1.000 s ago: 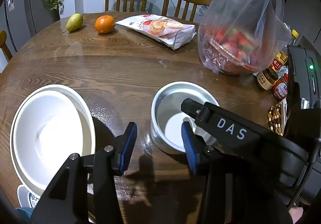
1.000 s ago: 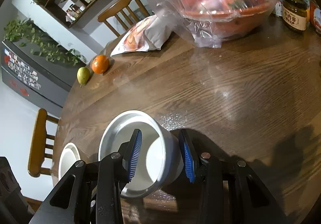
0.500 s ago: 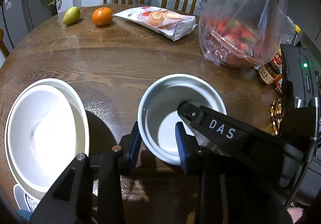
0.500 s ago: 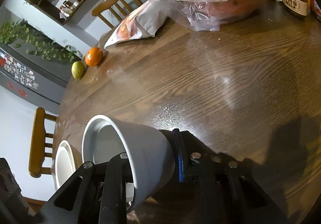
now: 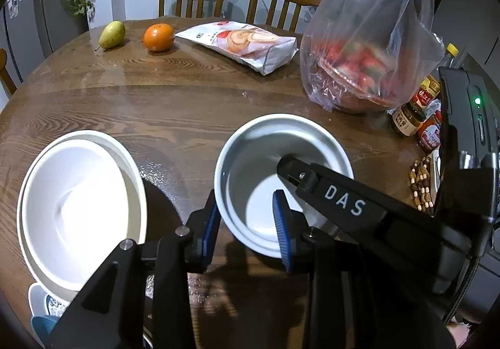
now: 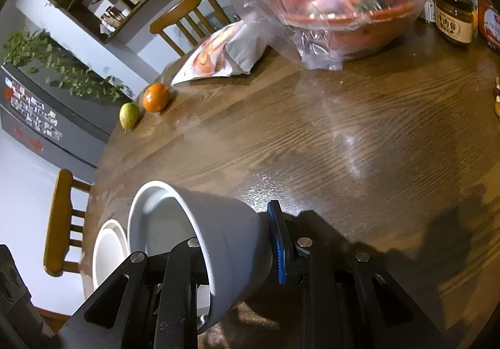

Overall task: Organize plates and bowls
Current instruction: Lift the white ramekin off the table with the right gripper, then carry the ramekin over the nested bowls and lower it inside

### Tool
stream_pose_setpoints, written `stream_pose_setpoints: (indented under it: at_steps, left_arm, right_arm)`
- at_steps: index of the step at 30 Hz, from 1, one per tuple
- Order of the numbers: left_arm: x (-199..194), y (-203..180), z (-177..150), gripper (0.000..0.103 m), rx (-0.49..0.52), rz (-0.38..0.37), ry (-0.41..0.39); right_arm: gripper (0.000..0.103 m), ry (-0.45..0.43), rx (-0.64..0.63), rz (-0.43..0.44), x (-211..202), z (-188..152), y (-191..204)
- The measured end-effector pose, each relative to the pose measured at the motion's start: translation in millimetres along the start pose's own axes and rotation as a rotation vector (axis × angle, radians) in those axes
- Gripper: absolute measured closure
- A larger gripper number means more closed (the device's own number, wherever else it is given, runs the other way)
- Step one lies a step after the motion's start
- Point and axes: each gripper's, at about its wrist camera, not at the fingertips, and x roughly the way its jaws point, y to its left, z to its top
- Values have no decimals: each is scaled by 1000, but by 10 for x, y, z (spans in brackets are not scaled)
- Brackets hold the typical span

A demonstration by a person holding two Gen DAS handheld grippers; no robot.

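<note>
In the left wrist view, the far left holds a stack of wide white bowls (image 5: 81, 208), one nested in another, and under its lower edge a small piece of patterned blue and white dish (image 5: 47, 302) shows at the bottom left. Above it, in the upper left, a pear (image 5: 112, 38) and an orange (image 5: 158, 37) lie just beside each other near the far edge of the round wooden table (image 5: 175, 99). In the lower middle, the left gripper (image 5: 247, 225) has its blue pads on either side of the near wall of the small white bowl (image 5: 275, 161), one pad outside and one inside; I cannot tell if they press the wall or only stand around it. From the right, the black right gripper (image 6: 234, 255) reaches into the same bowl, and only the right wrist view shows how: one finger is inside the tilted bowl and the blue pad is against its outer wall, so it grips the wall, and the bowl seems raised off the table with its mouth turned to the left of that frame. Behind, in the upper middle, lies a snack packet (image 5: 240, 44), and to the right a clear plastic bag (image 5: 368, 49) holds red food. At the far right edge stand sauce jars (image 5: 409, 117); the right wrist view shows one label closer.
</note>
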Motion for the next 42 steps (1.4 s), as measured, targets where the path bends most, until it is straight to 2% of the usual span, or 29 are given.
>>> stream_pose_setpoints:
  at_steps: [9, 23, 35, 42]
  left_arm:
    - [-284, 47, -15, 73, 6, 20, -54]
    - [-740, 401, -23, 73, -4, 36, -113]
    - [-949, 977, 28, 73, -49, 63, -153]
    - [-811, 1263, -34, 73, -80, 48, -135]
  right_arm:
    - [76, -46, -53, 36, -188, -32, 201]
    - [76, -110, -157, 70, -400, -197, 748]
    - [76, -98, -233, 91, -245, -355, 1412]
    - [76, -89, -274, 67, -9, -463, 1605]
